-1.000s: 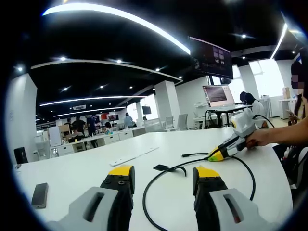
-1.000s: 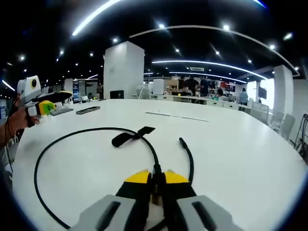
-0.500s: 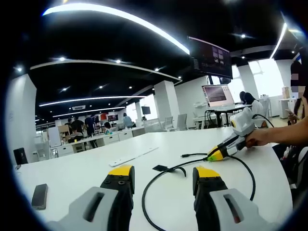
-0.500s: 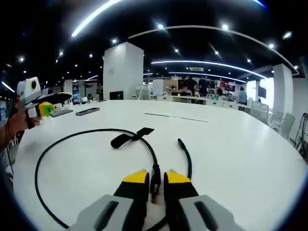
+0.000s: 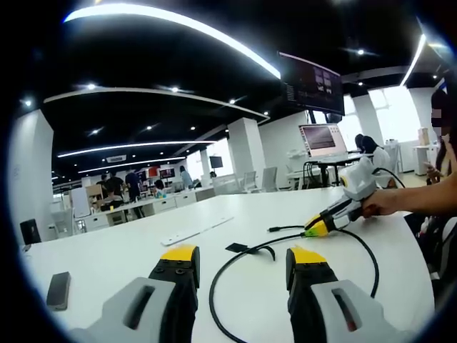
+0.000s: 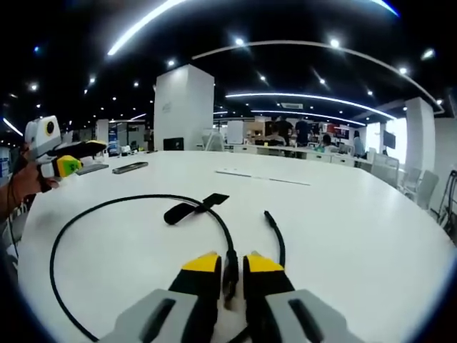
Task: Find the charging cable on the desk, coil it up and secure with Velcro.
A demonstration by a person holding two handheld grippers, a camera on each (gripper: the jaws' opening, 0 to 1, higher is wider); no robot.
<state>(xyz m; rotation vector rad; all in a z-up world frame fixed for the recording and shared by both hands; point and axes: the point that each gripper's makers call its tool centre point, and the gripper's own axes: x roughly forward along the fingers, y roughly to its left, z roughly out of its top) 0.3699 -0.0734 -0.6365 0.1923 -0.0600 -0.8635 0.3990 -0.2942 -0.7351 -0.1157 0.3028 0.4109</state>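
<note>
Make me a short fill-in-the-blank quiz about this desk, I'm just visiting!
The cable on the desk is coloured ____.
The right gripper has the cable between jaws tipped in ____.
The left gripper has its jaws ____, holding nothing.
A dark ____ lies near the desk's edge.

Missing: black; yellow; open; phone

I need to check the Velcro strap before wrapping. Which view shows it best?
The right gripper view: the Velcro strap lies flat on the white desk, seen whole where it joins the black cable. The left gripper view shows the strap small, as a dark tab between the left gripper's jaws.
</note>
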